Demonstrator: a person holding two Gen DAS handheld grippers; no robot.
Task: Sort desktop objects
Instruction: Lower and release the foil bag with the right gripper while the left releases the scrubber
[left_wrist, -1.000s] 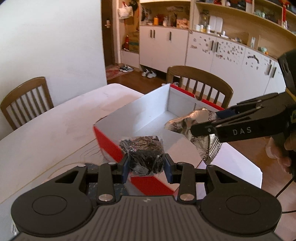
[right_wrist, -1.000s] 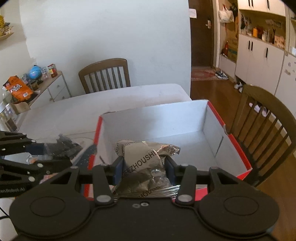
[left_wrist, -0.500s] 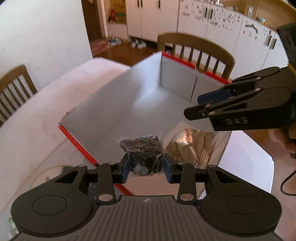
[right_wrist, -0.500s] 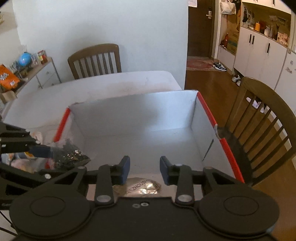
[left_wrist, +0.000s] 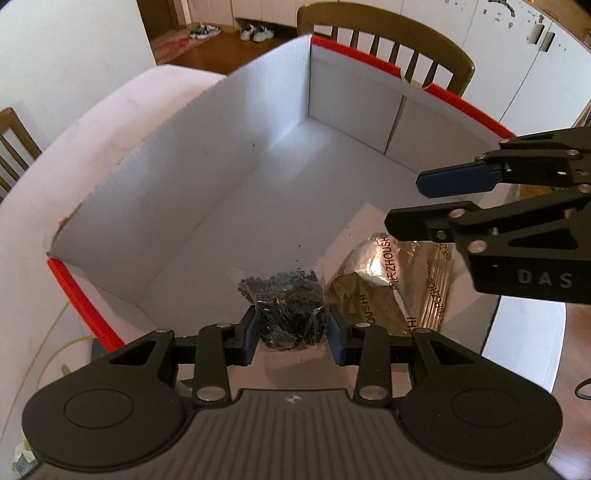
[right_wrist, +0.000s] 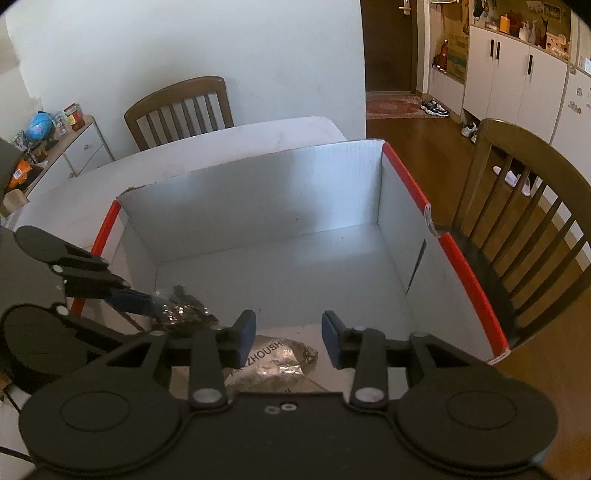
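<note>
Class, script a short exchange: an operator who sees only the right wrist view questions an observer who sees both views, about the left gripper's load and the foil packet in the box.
Operator: What is the left gripper carrying? It is blurred here.
Observer: It is shut on a clear bag of small dark pieces, low inside the box.
Operator: My right gripper hides most of the foil packet. How does it lie?
Observer: It lies crumpled on the box floor, right beside the bag, under your gripper's opening, empty jaws.
</note>
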